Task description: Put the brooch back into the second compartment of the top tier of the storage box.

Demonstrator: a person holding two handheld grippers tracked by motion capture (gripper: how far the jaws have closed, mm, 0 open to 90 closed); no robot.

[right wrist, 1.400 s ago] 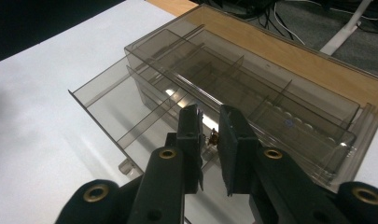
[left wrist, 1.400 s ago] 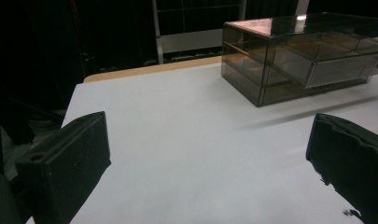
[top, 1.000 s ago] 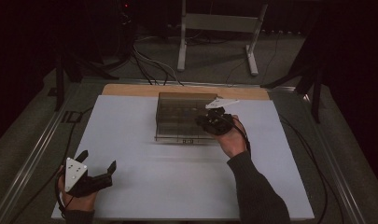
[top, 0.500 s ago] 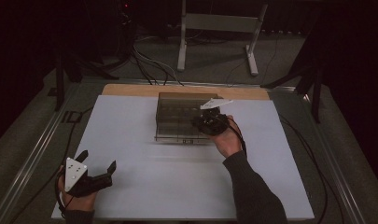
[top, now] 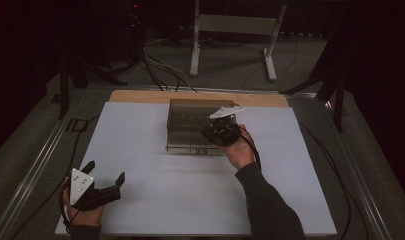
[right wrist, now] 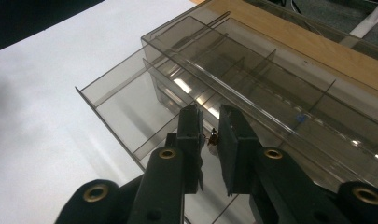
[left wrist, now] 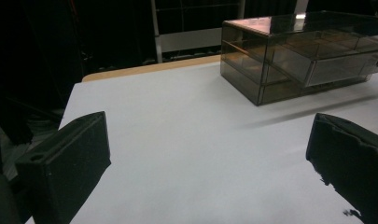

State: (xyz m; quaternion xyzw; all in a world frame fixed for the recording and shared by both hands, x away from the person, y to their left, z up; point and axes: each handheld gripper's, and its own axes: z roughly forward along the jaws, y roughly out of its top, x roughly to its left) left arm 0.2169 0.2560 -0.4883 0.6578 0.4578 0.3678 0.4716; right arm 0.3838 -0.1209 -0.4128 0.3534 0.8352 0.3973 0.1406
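Right tongs (right wrist: 210,140) nearly closed over the drawer organizer (top: 192,125), nipping something small, presumably for placing; left tongs (top: 104,176) wide open, idle, well apart.

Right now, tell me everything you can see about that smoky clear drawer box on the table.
The drawer box is a low, smoke-tinted transparent case, plastic by its look, standing flat on the white table cover toward its far side, near the wooden strip. Thin dividers split it into compartments. One drawer is pulled partly out and looks empty. The right gripper hangs over this drawer, its fingers nearly together around a small brownish piece; whether they touch the box can't be told.
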